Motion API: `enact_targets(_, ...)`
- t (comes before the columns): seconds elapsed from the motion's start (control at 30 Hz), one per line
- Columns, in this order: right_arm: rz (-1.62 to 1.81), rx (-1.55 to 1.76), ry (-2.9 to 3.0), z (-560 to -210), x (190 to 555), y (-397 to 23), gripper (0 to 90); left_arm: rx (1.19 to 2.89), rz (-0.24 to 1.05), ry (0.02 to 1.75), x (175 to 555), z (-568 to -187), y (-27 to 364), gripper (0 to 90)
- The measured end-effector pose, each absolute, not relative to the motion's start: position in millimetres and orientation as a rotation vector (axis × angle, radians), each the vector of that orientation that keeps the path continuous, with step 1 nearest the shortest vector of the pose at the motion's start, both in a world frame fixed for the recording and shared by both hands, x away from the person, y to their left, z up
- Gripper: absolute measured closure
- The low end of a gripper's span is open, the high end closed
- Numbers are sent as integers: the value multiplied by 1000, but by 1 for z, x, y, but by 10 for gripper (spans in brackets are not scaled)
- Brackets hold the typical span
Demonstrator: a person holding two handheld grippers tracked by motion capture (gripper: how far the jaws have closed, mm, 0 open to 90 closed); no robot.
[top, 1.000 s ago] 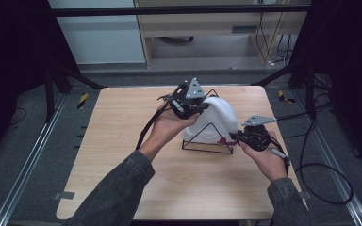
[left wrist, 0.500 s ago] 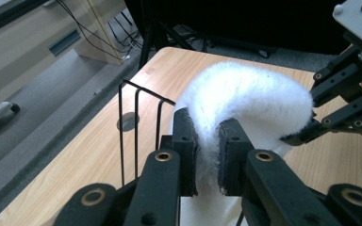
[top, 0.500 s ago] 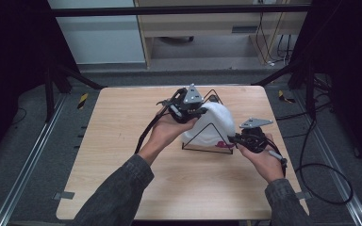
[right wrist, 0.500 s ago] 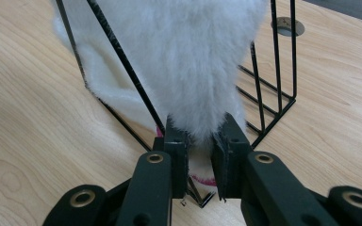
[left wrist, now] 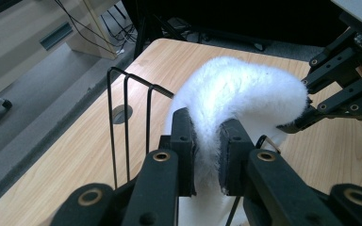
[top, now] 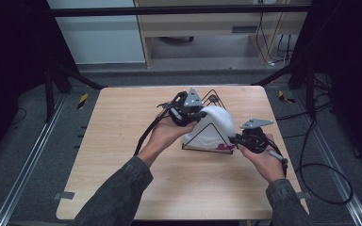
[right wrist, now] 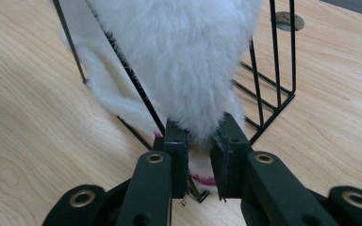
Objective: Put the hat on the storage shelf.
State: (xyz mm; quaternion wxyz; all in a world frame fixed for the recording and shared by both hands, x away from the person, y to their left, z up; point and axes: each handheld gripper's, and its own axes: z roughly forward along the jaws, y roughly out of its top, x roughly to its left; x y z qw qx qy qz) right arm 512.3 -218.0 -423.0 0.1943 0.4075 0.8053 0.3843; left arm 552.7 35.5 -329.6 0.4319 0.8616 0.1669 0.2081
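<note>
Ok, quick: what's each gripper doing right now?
Left gripper: shut on the white fluffy cloth.
Right gripper: shut on the same cloth's lower end, at the wire rack.

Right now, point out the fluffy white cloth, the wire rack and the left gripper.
cloth (left wrist: 245,89), left gripper view, on its furry top fold.
rack (right wrist: 277,56), right gripper view, on an upright black wire.
left gripper (left wrist: 207,155), left gripper view, midway between its jaws, which pinch the cloth.
</note>
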Motion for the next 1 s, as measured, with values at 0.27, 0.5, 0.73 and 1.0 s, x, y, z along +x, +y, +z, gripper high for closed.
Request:
enact_targets(0.27,1076,1152,2262,-426,510,-219,782,2161,504,402,551,-332,37,771)
enact_targets(0.5,1080,1138,2266,-427,510,-219,782,2164,471,417,552,-334,42,745)
enact_targets(0.73,1077,1143,2267,-428,509,-219,782,2158,467,420,552,-338,45,733)
enact_targets(1.0,1077,1135,2267,-429,504,-218,777,2152,465,420,547,-339,48,732)
